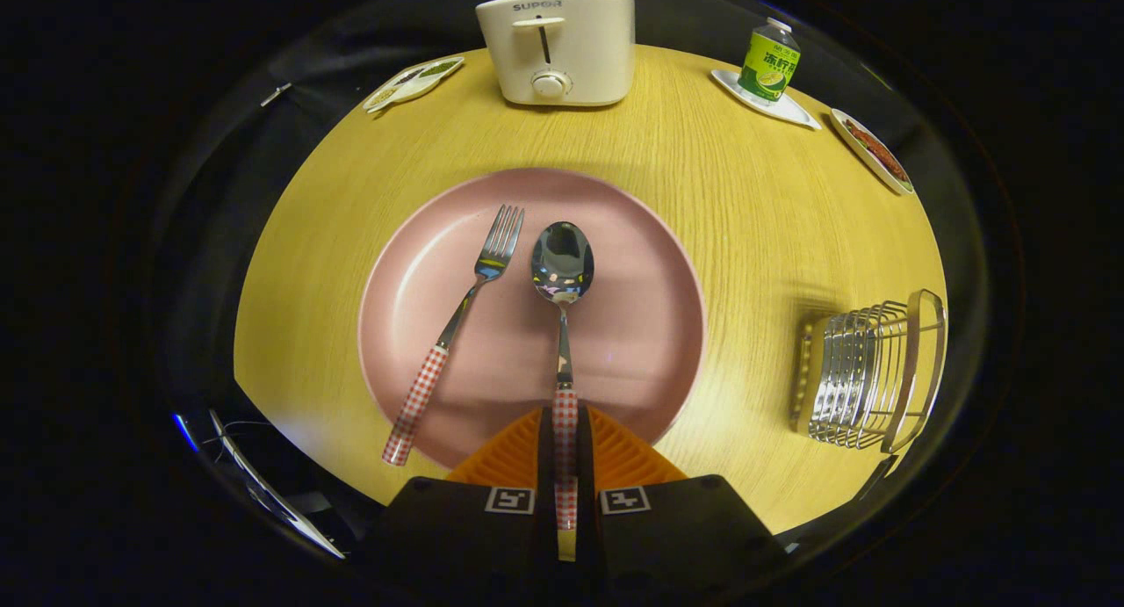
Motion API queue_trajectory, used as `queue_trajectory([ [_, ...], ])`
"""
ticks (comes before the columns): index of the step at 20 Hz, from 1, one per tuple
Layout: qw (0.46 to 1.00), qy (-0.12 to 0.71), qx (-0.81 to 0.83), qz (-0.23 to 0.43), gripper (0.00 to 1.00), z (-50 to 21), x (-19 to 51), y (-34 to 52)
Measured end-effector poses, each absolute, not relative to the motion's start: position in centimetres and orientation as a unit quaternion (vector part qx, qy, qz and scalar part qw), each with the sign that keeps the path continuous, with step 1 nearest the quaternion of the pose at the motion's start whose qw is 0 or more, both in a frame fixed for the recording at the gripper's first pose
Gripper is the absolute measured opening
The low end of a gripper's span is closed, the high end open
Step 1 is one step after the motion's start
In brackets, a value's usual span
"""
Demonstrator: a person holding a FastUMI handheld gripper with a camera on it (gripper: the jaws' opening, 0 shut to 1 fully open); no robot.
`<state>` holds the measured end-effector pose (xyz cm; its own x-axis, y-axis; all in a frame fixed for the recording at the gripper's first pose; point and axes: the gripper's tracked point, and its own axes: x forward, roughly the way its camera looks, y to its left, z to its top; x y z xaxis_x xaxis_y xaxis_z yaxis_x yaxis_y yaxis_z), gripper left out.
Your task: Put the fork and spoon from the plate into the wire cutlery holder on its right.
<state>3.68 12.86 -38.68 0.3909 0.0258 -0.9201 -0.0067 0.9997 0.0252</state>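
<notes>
— Our tool (565, 453) grips the spoon (562, 326) by its handle, lengthwise between the fingers, bowl ahead on the plate (650, 264).
— Then we swing right: the wire cutlery holder (865, 370) stands there on the desk (773, 212).

Toaster (555, 49) (bread in it), bottle (769, 61) on saucer (790, 111), table (746, 220).

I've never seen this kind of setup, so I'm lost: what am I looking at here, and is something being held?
The camera rides on a hand-held gripper and looks forward along its two fingers. They are closed on the checked handle of a spoon, which lies on a pink plate beside a fork. The plate sits on a wooden table. To the right stands a wire cutlery holder. Beyond the plate are a toaster, a can on a small dish, and two small dishes.
</notes>
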Motion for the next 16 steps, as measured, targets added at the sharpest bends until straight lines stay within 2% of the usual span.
queue_trajectory([
  [9, 0.838, 0.538, -0.035, 0.087, 0.12, -30.0, -1.1, 7.2],
  [16, 0.796, 0.581, -0.129, 0.105, 0.12, -26.2, -2.9, -2.7],
])
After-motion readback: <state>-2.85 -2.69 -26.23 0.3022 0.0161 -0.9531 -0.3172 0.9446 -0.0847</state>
